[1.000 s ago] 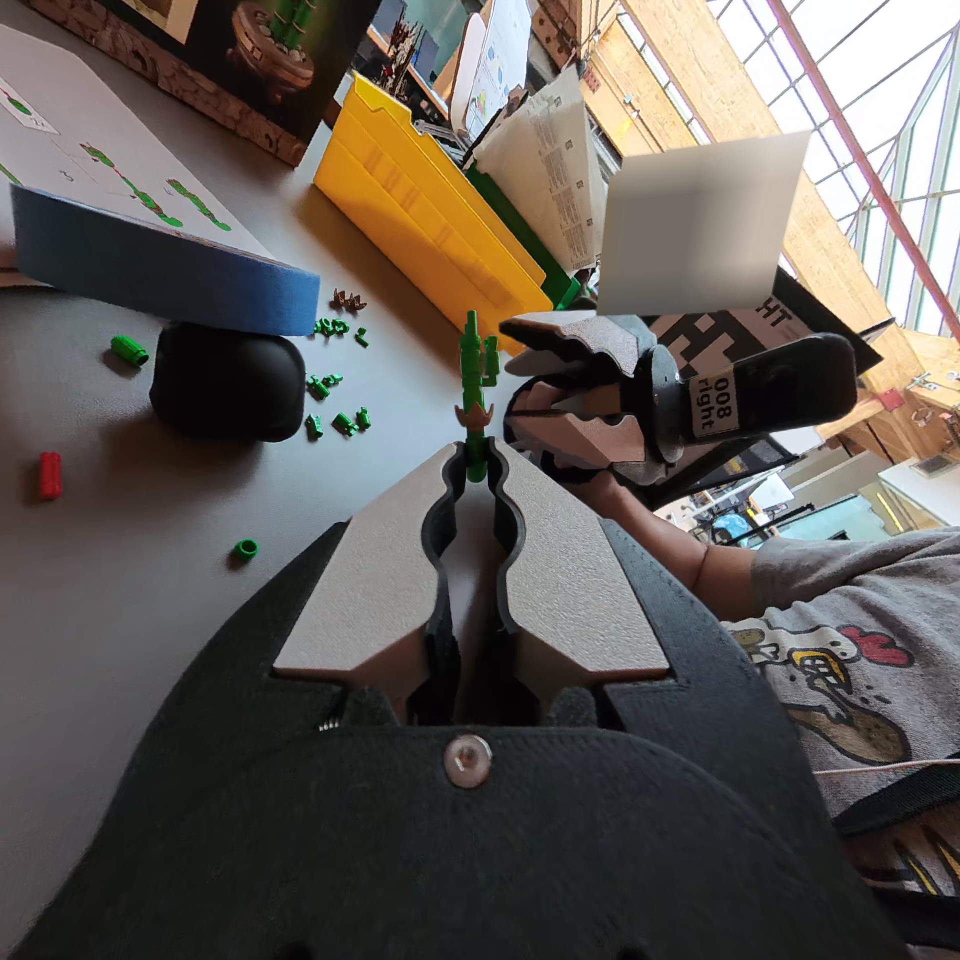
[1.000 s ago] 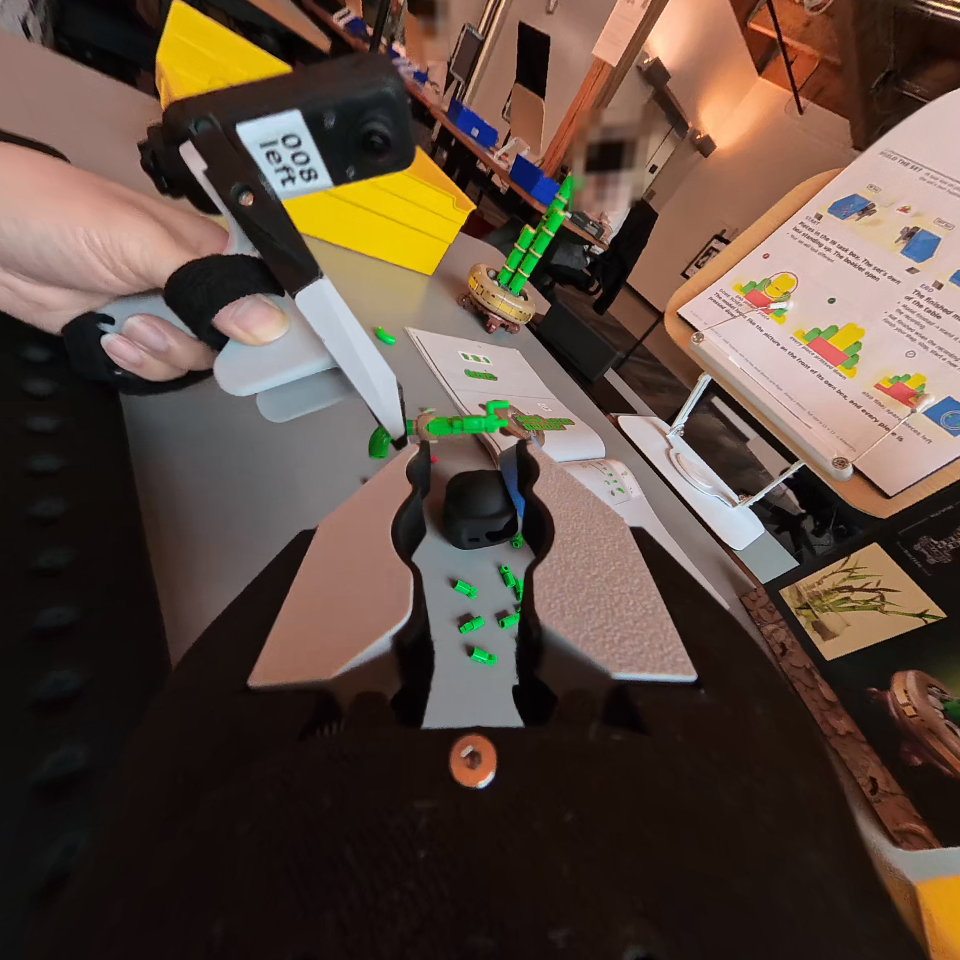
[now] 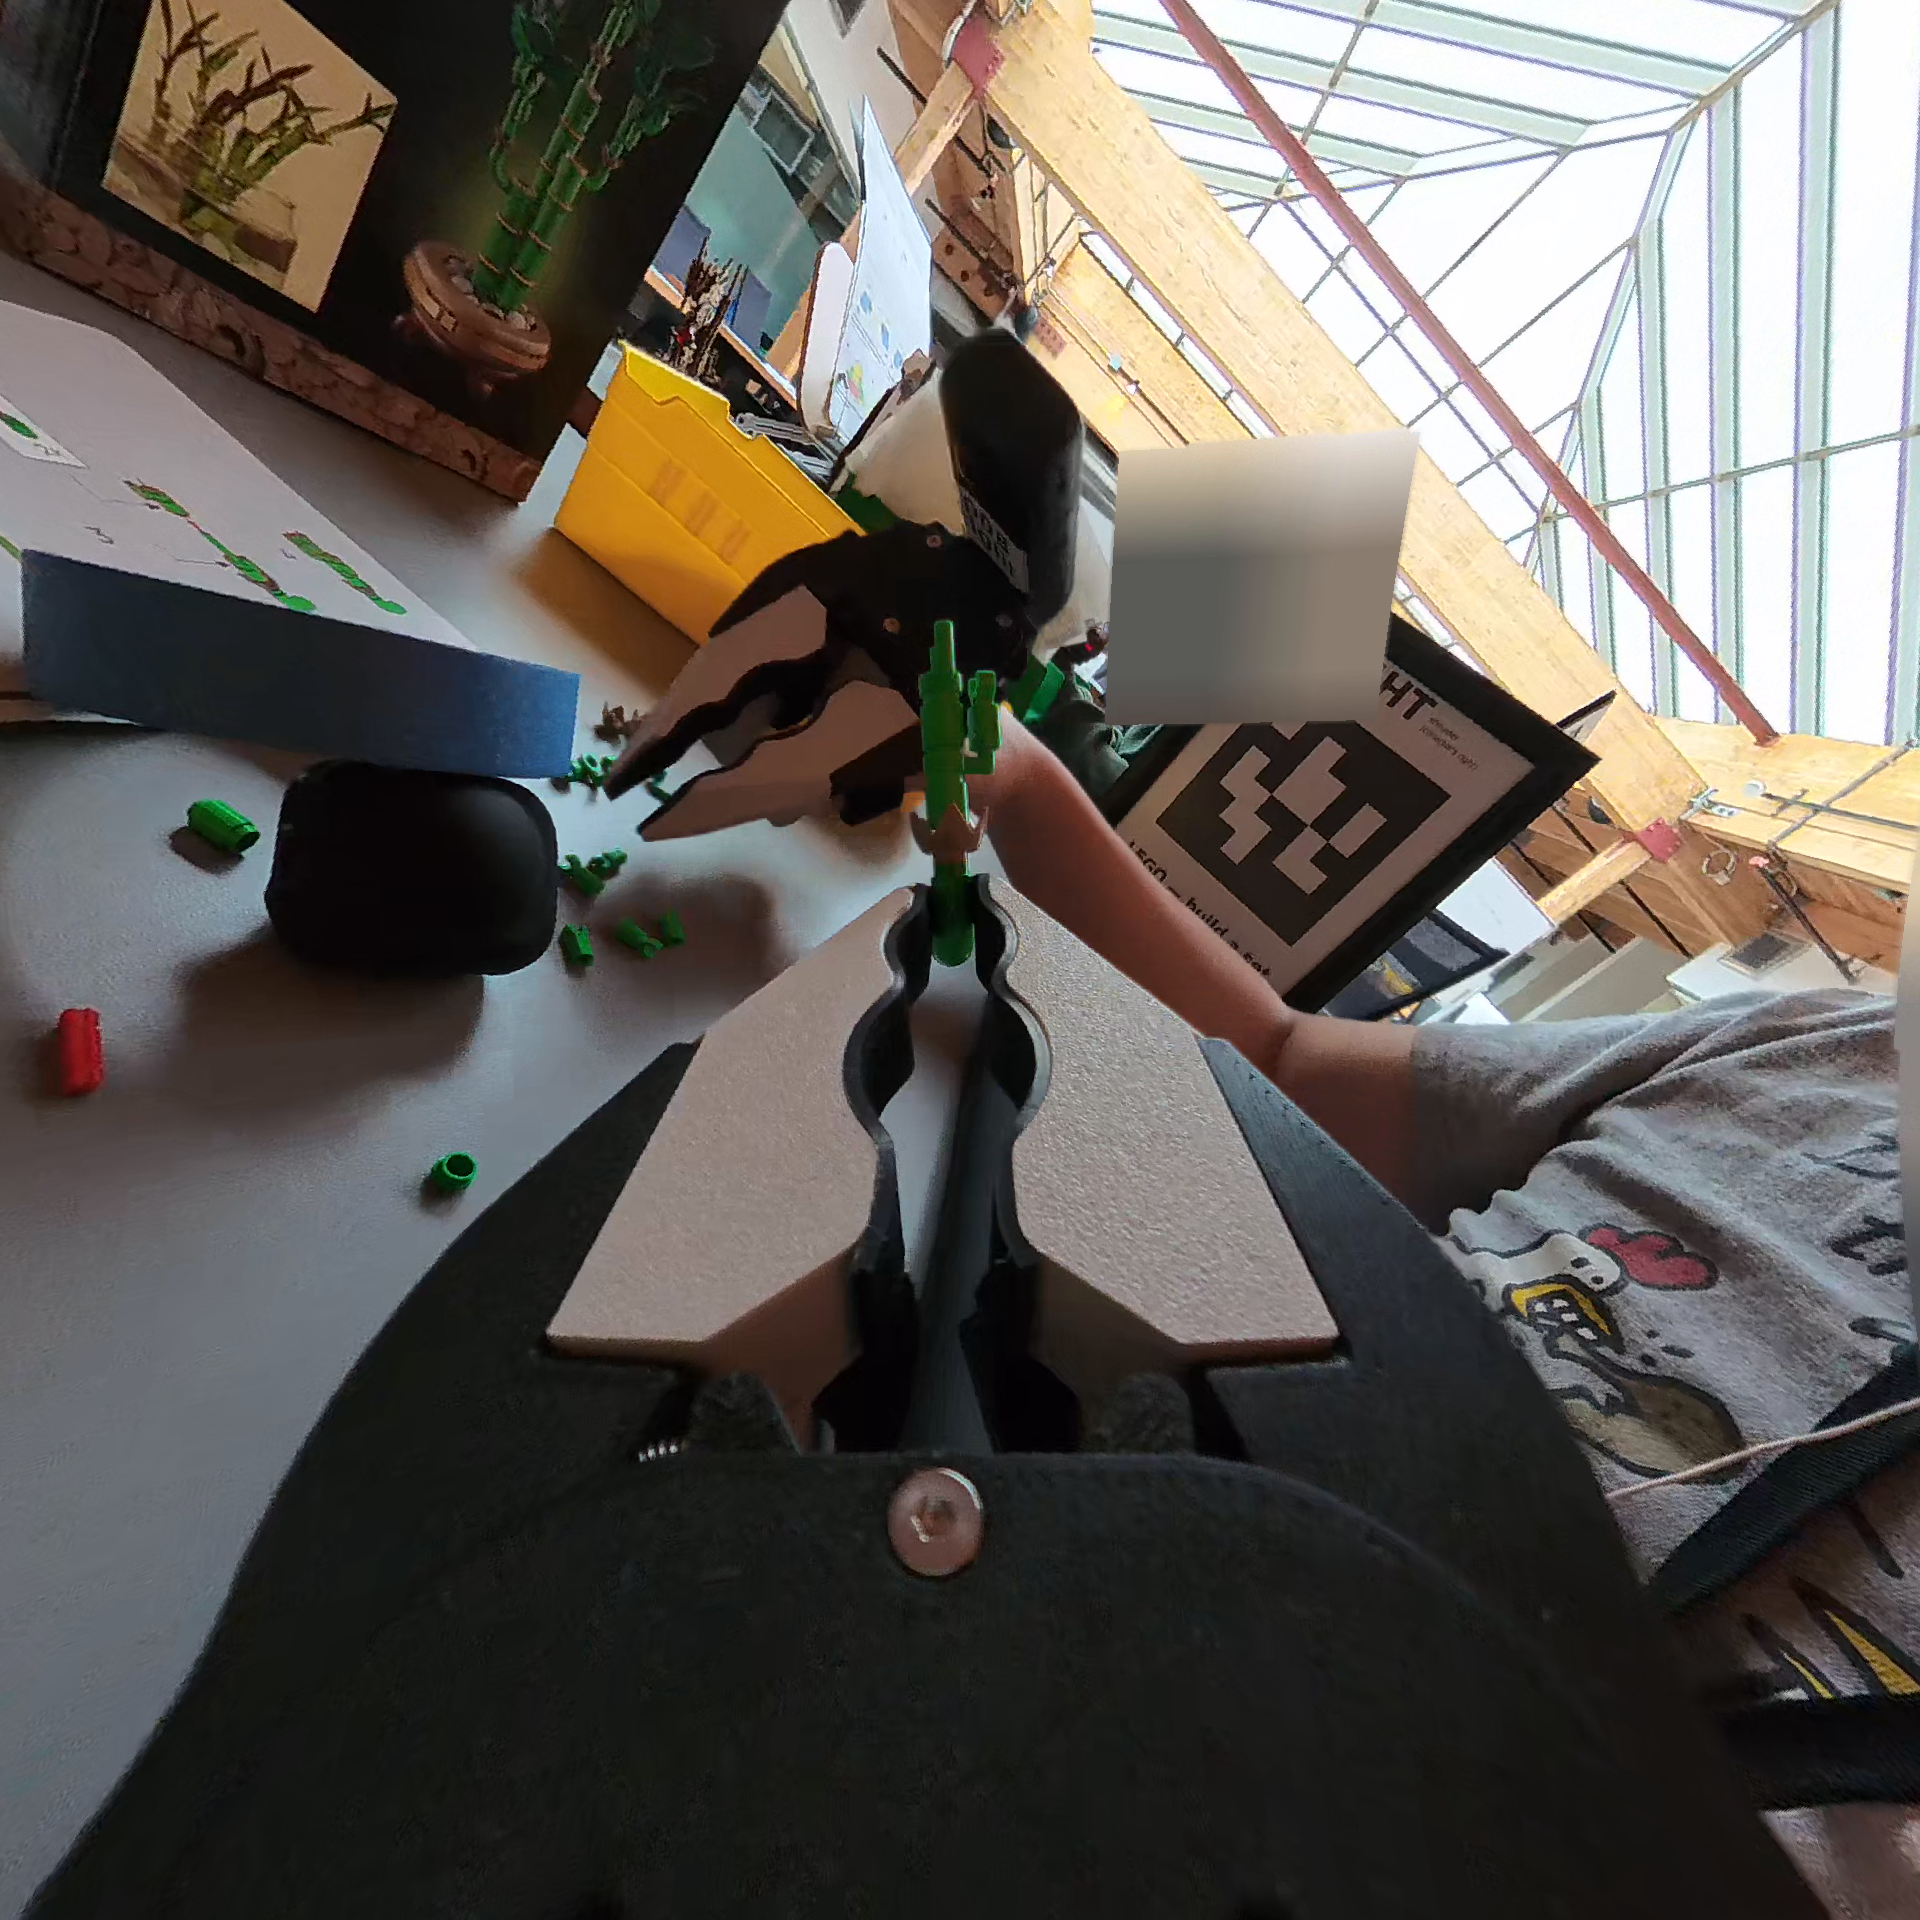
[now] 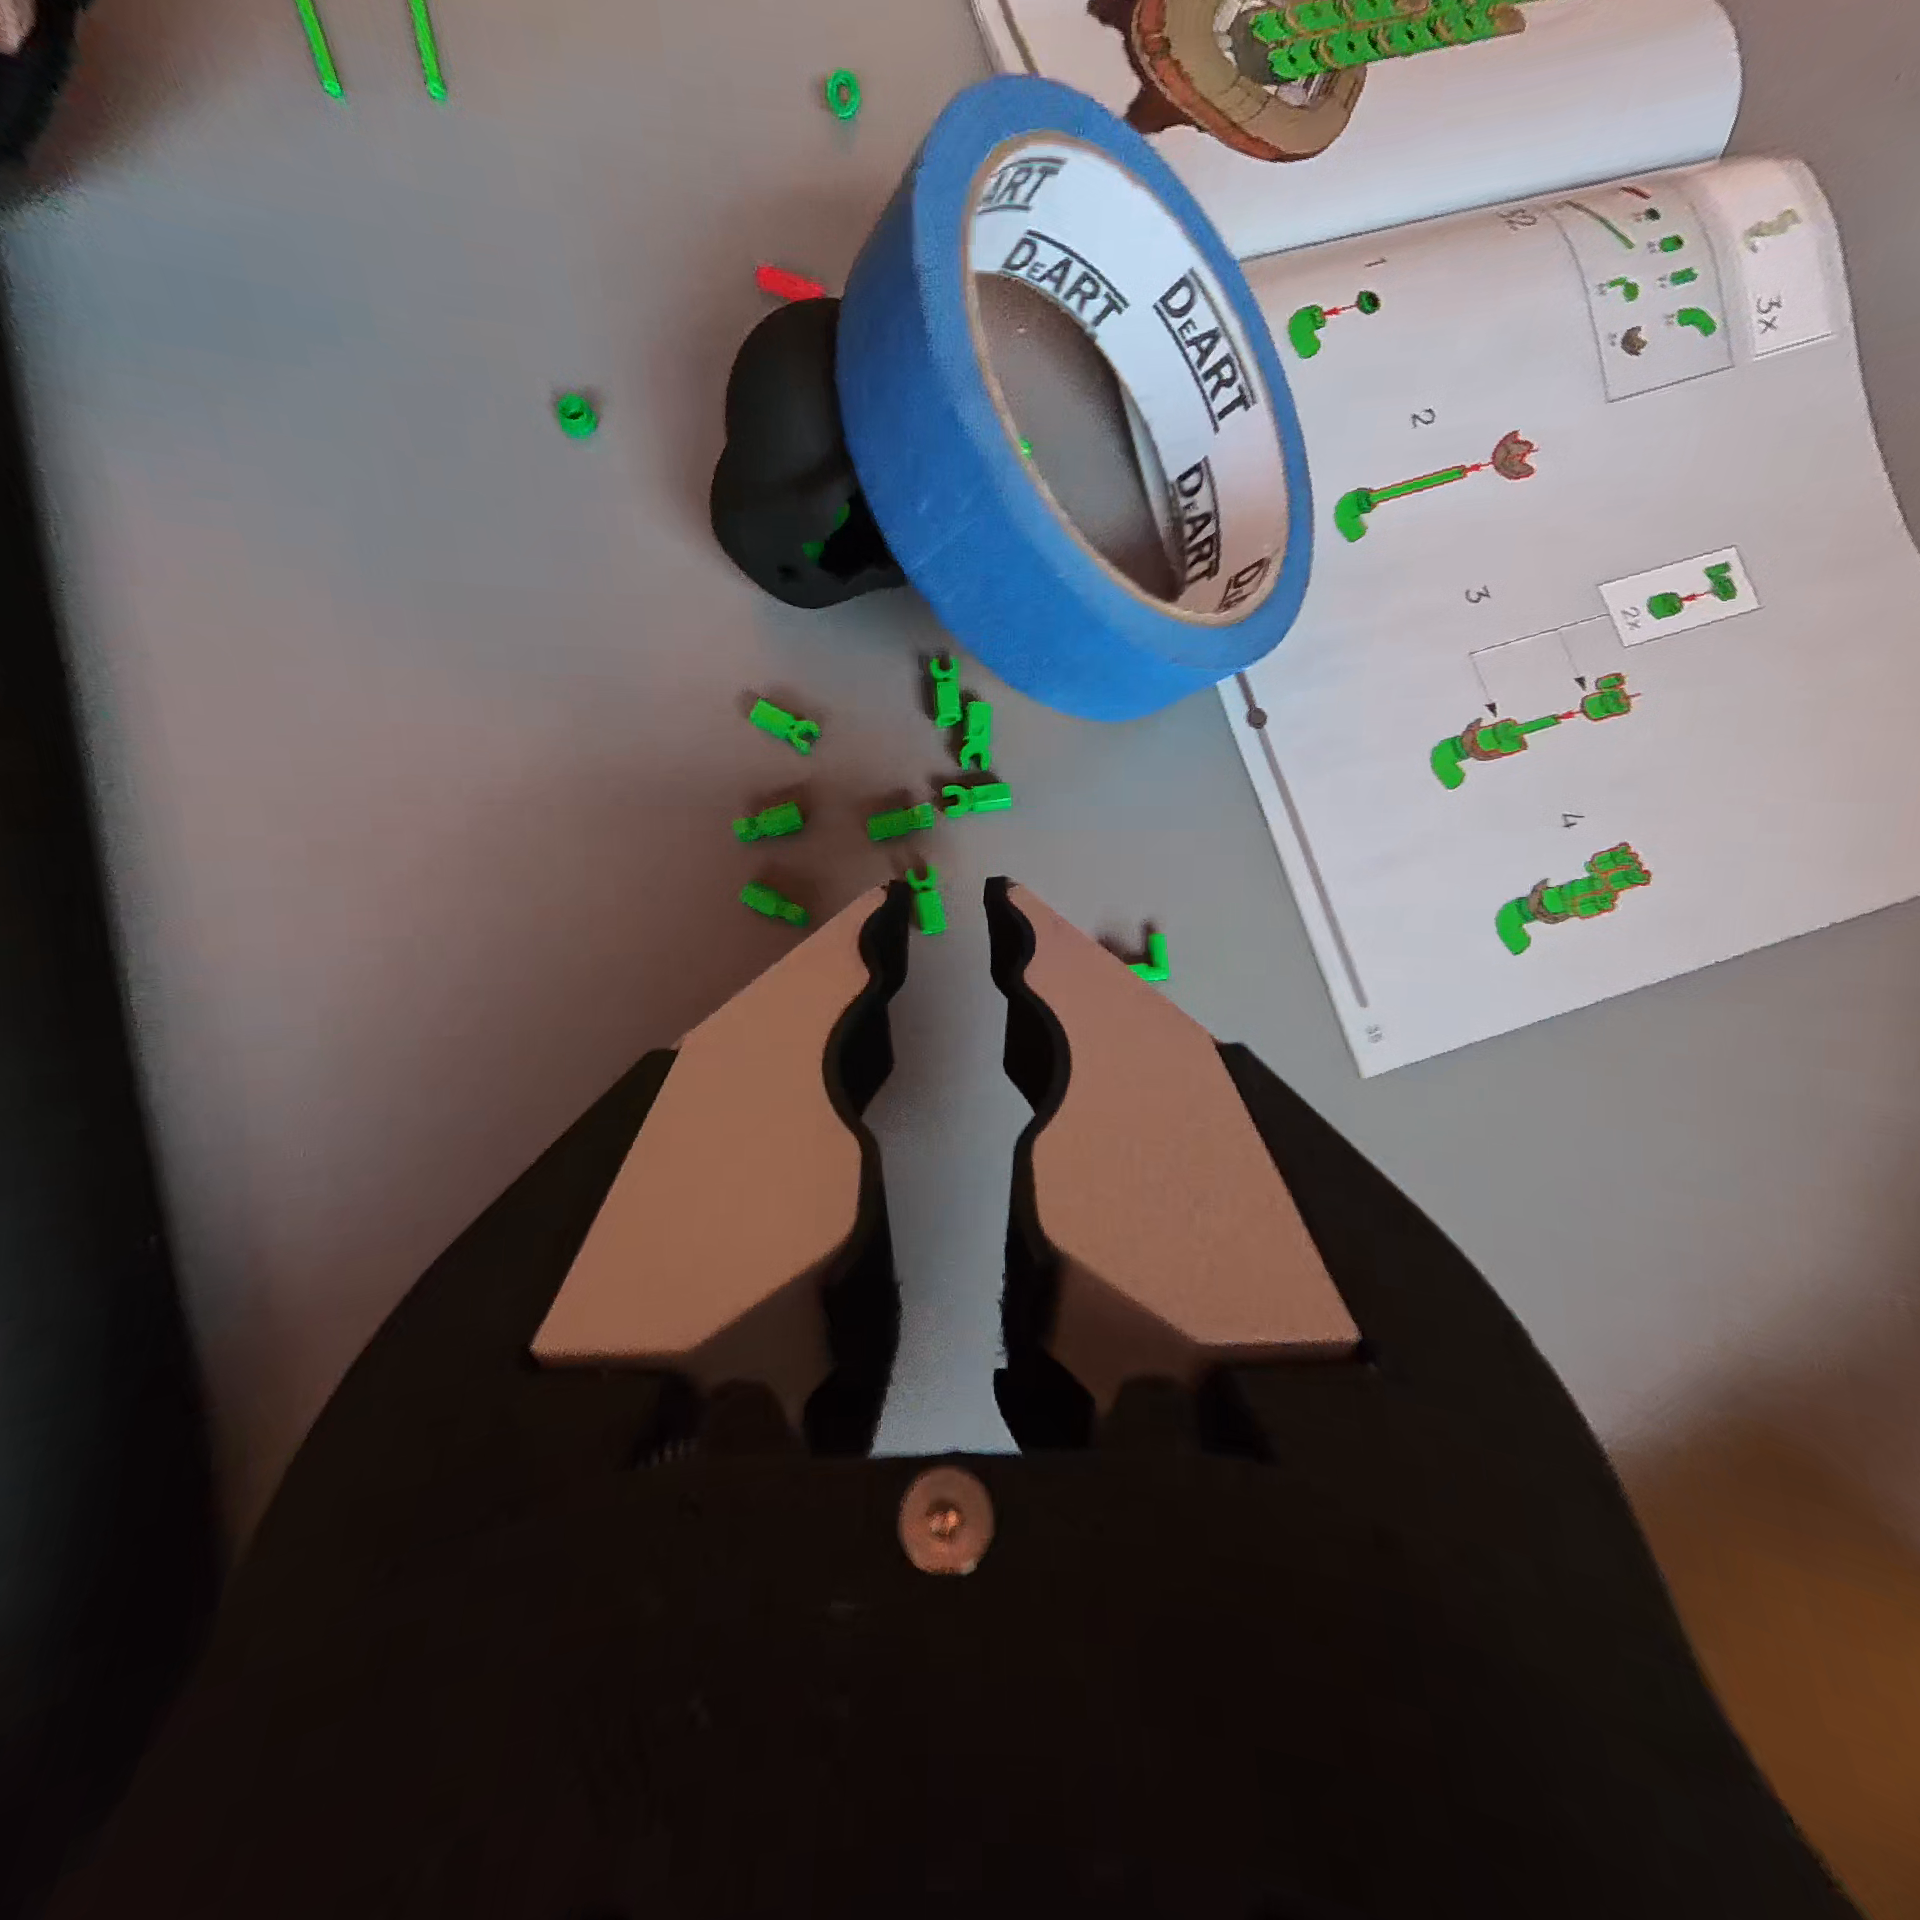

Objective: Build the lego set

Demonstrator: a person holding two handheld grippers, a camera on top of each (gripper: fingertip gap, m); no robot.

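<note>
Right gripper (image 4: 940, 894) dropped to loose clips (image 4: 899, 823), jaws apart; left gripper (image 3: 951, 914) pinches stem (image 3: 948, 748).

Table (image 4: 312, 675): plain grey. Tape roll (image 4: 935, 499), upper centre: blue outside, white core w/ black print. Small clip pieces (image 4: 774, 722), mid frame: bright green. Red piece (image 3: 79, 1049), left edge. Bin (image 3: 665, 509): yellow. Stalk assembly (image 3: 951, 769): green w/ brown collar. Fingers (image 4: 1143, 1143): tan faces, black edges. Shirt (image 3: 1662, 1195), right: grey w/ cartoon print.
</note>
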